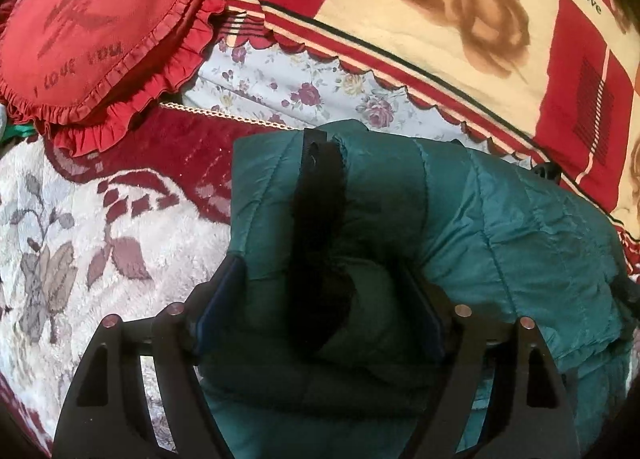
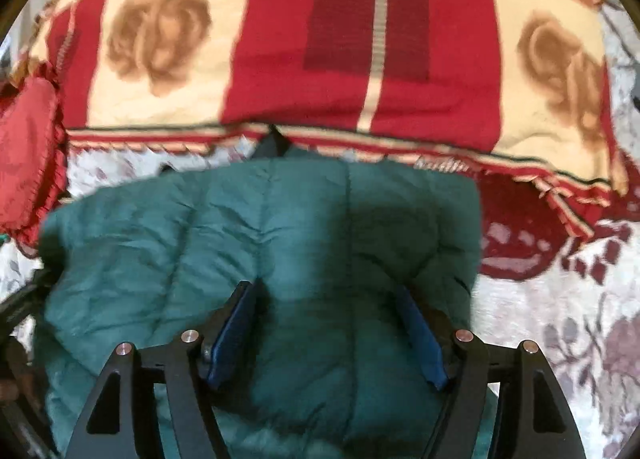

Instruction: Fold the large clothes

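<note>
A teal quilted puffer jacket (image 1: 500, 219) lies bunched on the bed, with a black strap and dark trim (image 1: 320, 195) running down its near fold. My left gripper (image 1: 320, 279) has its blue-padded fingers wide apart around a thick fold of the jacket. In the right wrist view the same jacket (image 2: 200, 239) fills the middle. My right gripper (image 2: 326, 299) stands over it with its jaws wide apart and jacket fabric between the pads (image 2: 232, 339). The right view is blurred.
A red frilled heart cushion (image 1: 100, 35) lies at the back left. A folded red and cream rose blanket (image 1: 440, 19) lies behind the jacket, also in the right wrist view (image 2: 340, 51). The bed has a white and maroon floral cover (image 1: 100, 243).
</note>
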A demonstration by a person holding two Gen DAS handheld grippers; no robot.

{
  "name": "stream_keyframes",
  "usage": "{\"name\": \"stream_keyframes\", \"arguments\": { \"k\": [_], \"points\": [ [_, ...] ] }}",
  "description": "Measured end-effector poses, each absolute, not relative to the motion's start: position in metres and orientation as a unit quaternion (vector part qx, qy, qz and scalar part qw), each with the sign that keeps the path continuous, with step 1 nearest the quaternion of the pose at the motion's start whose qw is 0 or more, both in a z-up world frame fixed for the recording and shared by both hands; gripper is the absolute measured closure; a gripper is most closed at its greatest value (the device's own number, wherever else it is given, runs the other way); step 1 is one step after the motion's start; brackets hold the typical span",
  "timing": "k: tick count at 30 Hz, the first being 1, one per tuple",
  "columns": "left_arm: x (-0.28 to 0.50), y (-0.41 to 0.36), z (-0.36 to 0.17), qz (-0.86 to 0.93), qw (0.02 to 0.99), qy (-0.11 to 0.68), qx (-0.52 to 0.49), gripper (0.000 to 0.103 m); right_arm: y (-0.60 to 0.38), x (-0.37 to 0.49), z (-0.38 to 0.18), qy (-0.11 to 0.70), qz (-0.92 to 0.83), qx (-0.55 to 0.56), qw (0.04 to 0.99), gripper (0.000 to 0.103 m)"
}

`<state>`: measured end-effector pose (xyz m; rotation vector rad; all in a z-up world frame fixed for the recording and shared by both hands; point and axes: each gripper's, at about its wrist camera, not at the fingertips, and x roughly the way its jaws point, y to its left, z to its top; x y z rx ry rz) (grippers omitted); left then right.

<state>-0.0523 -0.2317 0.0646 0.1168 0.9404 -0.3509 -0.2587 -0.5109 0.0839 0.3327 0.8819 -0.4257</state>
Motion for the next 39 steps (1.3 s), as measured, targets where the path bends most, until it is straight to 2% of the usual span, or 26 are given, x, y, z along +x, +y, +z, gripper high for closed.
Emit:
{"name": "stream_keyframes", "arguments": {
  "k": [4,10,13,20,26,33,39],
  "points": [
    [-0.053,-0.233,0.064,-0.165,0.877,0.448,0.059,0.023,-0.481,-0.258,0.095,0.409,-0.174,0.135,0.886,0.032],
    [-0.055,-0.235,0.063,-0.165,0.879,0.443,0.064,0.022,-0.457,-0.232,0.053,0.459,-0.18,0.088,0.865,0.031],
    [-0.056,-0.233,0.067,-0.168,0.876,0.447,0.063,0.022,-0.46,-0.236,0.061,0.462,-0.18,0.101,0.863,0.032],
    [-0.079,-0.208,0.087,-0.179,0.872,0.453,0.04,0.022,-0.472,-0.295,0.099,0.42,-0.198,0.124,0.877,0.032],
    [-0.12,-0.188,0.108,-0.185,0.883,0.427,0.064,0.023,-0.487,-0.346,0.097,0.429,-0.198,0.196,0.859,0.032],
    [-0.169,-0.159,0.122,-0.188,0.889,0.412,0.07,0.023,-0.462,-0.394,0.082,0.459,-0.179,0.203,0.846,0.031],
    [-0.209,-0.135,0.125,-0.189,0.895,0.395,0.085,0.023,-0.443,-0.431,0.081,0.464,-0.17,0.205,0.845,0.026]
  ]
}}
